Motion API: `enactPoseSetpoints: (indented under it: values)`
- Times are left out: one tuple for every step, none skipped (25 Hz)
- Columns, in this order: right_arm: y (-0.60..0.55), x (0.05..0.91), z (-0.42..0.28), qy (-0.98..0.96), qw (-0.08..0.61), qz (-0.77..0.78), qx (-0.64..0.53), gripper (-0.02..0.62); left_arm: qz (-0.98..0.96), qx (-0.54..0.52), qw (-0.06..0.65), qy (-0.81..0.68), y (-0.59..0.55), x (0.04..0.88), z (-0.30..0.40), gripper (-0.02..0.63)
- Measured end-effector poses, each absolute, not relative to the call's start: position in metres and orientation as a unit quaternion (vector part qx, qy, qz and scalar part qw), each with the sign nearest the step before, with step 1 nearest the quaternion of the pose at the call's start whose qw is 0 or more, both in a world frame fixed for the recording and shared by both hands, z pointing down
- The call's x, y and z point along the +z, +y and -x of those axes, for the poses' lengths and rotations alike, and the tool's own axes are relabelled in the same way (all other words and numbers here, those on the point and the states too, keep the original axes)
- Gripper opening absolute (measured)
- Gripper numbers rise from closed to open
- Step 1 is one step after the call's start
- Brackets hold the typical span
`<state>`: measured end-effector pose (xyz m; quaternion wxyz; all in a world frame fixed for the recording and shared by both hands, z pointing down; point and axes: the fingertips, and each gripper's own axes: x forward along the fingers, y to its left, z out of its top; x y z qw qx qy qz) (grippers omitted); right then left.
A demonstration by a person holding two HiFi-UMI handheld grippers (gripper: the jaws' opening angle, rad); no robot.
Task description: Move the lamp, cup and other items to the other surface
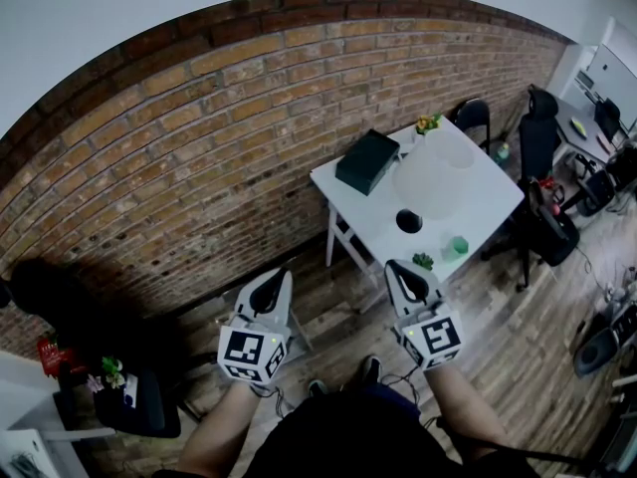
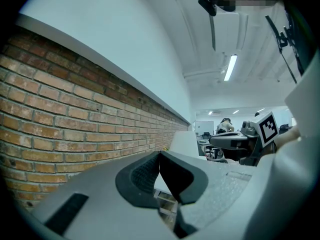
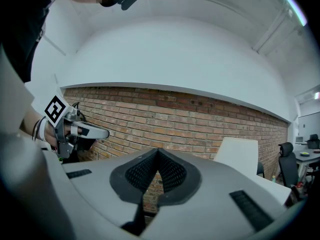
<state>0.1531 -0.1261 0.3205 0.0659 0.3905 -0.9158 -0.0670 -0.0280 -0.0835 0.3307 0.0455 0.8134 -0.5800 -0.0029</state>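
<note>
A white table (image 1: 488,207) stands against the brick wall. On it are a white lamp shade (image 1: 430,182), a dark box (image 1: 366,160), a black round object (image 1: 409,221), a green cup (image 1: 458,246) and a small plant (image 1: 424,261). Both grippers are held level in front of the person, short of the table, and each is shut on nothing. My left gripper (image 1: 271,287) (image 2: 159,156) points at the wall left of the table. My right gripper (image 1: 409,273) (image 3: 158,154) points at the table's near edge. The lamp shade (image 3: 240,155) shows pale at the right of the right gripper view.
Another potted plant (image 1: 428,123) sits at the table's far corner. Black office chairs (image 1: 542,142) and desks crowd the right side. At the lower left stands a second white surface (image 1: 30,431) with small plants (image 1: 107,371) beside it. The floor is wooden.
</note>
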Motion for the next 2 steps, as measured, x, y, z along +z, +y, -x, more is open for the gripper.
enactPoseSetpoints:
  values:
    - [-0.1265, 0.3208, -0.1536, -0.916, 0.067, -0.391, -0.066, 0.003, -0.813, -0.003, 0.047, -0.580, -0.0838, 0.3311, 0.0278, 0.006]
    - [-0.1268, 0.3211, -0.1541, -0.915, 0.067, -0.392, -0.065, 0.003, -0.813, -0.003, 0.049, -0.581, -0.0841, 0.3314, 0.0276, 0.006]
